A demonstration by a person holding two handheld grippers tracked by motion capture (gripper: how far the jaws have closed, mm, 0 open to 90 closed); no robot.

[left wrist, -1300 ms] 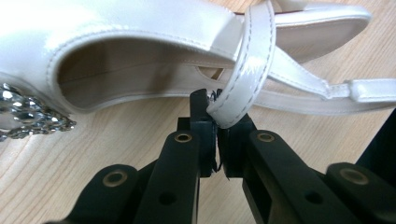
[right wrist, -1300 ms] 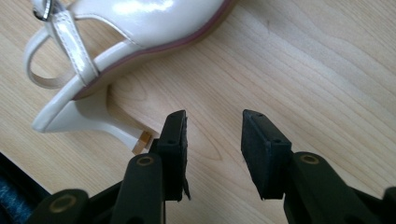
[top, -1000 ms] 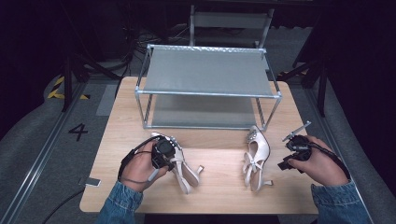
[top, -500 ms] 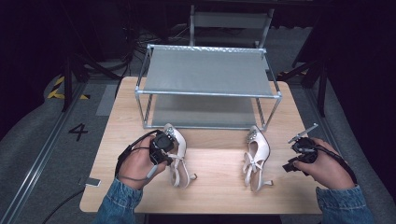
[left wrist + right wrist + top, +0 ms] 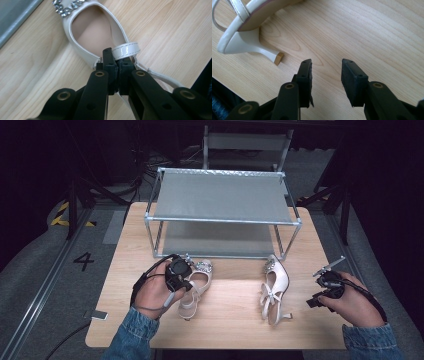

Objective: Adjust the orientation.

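Clamped tight on the white patent strap [image 5: 125, 50] of the left-hand shoe [image 5: 196, 287], left gripper [image 5: 117, 60] jaws closed with the strap pinched between the pads, right at the side of the heel cup. Resting on the wooden table [image 5: 225, 320] just in front of the metal shoe rack [image 5: 222, 200], toe with its crystal trim [image 5: 67, 7] aimed at the lower shelf [image 5: 217, 240]. Over on the other side, right gripper [image 5: 325, 72] jaws standing apart with nothing between them, hovering over bare wood just beside the slim heel [image 5: 265, 53] of the second shoe [image 5: 274, 287], not touching it. Looks like the carrying step for the left-hand shoe: grip made, placing not yet done. Next, probably a lift by the strap and a forward slide onto a shelf of the rack, toe first, with care against the shoe swinging or slipping, since the strap is a thin, glossy hold. For the right side, likely a close on the second shoe's strap or heel cup.
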